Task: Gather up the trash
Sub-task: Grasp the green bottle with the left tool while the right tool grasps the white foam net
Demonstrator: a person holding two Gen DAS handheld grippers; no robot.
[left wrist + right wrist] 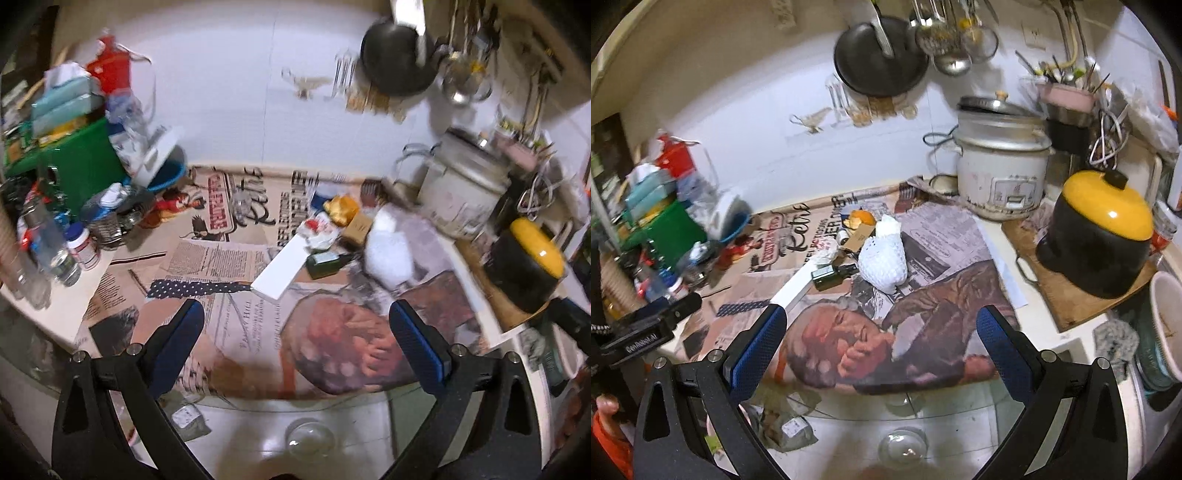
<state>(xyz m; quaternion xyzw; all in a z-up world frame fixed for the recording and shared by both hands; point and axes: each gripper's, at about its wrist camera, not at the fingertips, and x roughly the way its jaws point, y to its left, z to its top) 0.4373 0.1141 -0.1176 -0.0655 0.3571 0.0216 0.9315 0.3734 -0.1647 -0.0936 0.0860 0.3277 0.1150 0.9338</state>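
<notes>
Meanwhile both grippers, left (295, 328) and right (881, 332), gape empty low in frame; mid-frame sit a white net (882, 264), bottle (831, 275) (dark green) and orange peel (862, 218).

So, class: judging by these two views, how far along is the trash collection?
Nothing looks collected. Both the left gripper and the right gripper are open and empty above the newspaper. Still lying there: white foam net, crumpled wrapper, orange peel, small dark bottle.

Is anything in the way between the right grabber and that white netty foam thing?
Nothing visible blocks it. The right gripper is open, above bare newspaper, and the white foam net lies straight ahead. The small dark green bottle sits just left of it.
</notes>
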